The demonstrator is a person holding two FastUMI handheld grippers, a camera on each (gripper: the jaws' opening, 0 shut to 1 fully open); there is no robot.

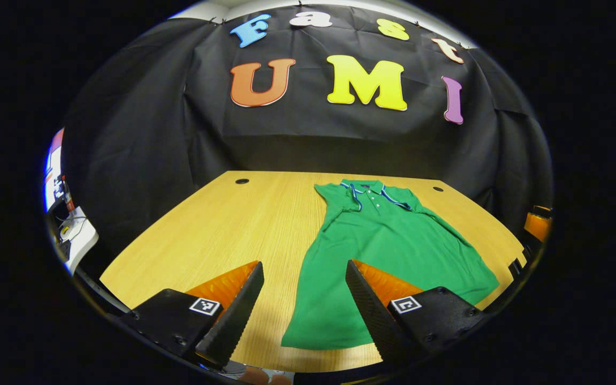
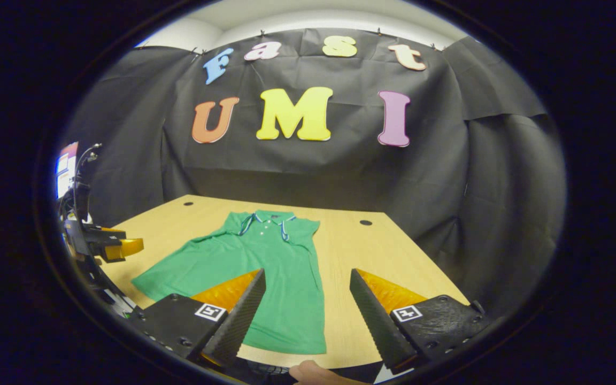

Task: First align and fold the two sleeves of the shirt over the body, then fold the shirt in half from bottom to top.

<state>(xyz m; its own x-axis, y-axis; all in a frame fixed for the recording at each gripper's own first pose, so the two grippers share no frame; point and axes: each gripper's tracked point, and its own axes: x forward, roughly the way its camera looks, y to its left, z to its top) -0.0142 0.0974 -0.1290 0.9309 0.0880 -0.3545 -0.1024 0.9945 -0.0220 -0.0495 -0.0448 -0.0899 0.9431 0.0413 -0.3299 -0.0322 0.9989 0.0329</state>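
Black cloth backs a wooden counter (image 1: pixel 222 224) where the green shirt (image 1: pixel 388 251) lies flat, collar at the far edge, while the left gripper (image 1: pixel 302 305) and right gripper (image 2: pixel 305 310) hover at its hem, fingers wide, apparently poised for folding.

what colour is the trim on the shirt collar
Blue and white striping on the collar of the green shirt, clearest in the left gripper view.
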